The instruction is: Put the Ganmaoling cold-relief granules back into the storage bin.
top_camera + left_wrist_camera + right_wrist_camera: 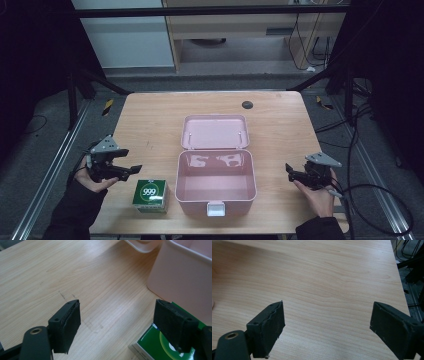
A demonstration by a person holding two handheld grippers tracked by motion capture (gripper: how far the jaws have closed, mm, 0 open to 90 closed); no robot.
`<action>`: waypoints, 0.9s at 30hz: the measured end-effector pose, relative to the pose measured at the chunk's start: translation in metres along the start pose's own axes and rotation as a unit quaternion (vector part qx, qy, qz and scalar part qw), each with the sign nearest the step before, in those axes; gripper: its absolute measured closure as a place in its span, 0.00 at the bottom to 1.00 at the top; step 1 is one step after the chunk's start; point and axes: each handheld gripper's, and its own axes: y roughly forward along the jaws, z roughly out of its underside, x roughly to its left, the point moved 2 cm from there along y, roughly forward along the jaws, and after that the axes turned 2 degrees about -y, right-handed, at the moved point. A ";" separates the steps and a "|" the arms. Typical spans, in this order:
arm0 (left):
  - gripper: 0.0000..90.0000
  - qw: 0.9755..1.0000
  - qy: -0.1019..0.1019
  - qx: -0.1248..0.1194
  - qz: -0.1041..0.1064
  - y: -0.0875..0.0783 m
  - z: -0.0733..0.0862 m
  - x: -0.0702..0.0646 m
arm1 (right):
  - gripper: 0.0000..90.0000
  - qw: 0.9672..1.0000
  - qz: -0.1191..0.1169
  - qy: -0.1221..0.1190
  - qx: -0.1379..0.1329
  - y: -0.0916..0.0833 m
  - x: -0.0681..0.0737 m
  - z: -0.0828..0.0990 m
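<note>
An open pink plastic box [215, 186] stands in the middle of the wooden table [150, 115], its lid [215, 132] laid flat behind it and its inside bare. A green and white carton [151, 195] marked 999 sits just left of the box near the front edge. My left gripper [129, 161] hovers left of the carton, open, nothing between its jaws. In the left gripper view the left gripper [117, 306] frames bare wood, with the carton [150, 342] under the right jaw and the pink box [182, 277] beyond. My right gripper [291, 172] is open right of the box; in its own view the right gripper [327, 307] spans bare table.
A small dark round disc [247, 104] lies at the table's far edge. Black frame posts and cables [360, 125] flank the table's right side. The table's right edge [398, 277] runs close to my right gripper.
</note>
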 end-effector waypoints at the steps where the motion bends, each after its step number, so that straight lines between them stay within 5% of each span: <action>1: 0.24 1.000 0.004 0.002 0.002 -0.001 -0.001 -0.001 | 0.14 1.000 0.000 -0.001 0.000 0.000 0.000 0.000; 9: 0.23 0.998 0.047 0.029 0.026 -0.010 -0.004 -0.010 | 0.13 1.000 0.003 -0.006 0.000 0.000 0.000 0.000; 15: 0.22 0.994 0.077 0.047 0.057 -0.011 -0.008 -0.015 | 0.13 1.000 0.001 -0.010 0.002 0.000 0.000 0.000; 27: 0.18 0.976 0.164 0.101 0.100 -0.001 -0.018 -0.032 | 0.12 1.000 -0.004 -0.016 0.005 0.001 0.001 0.001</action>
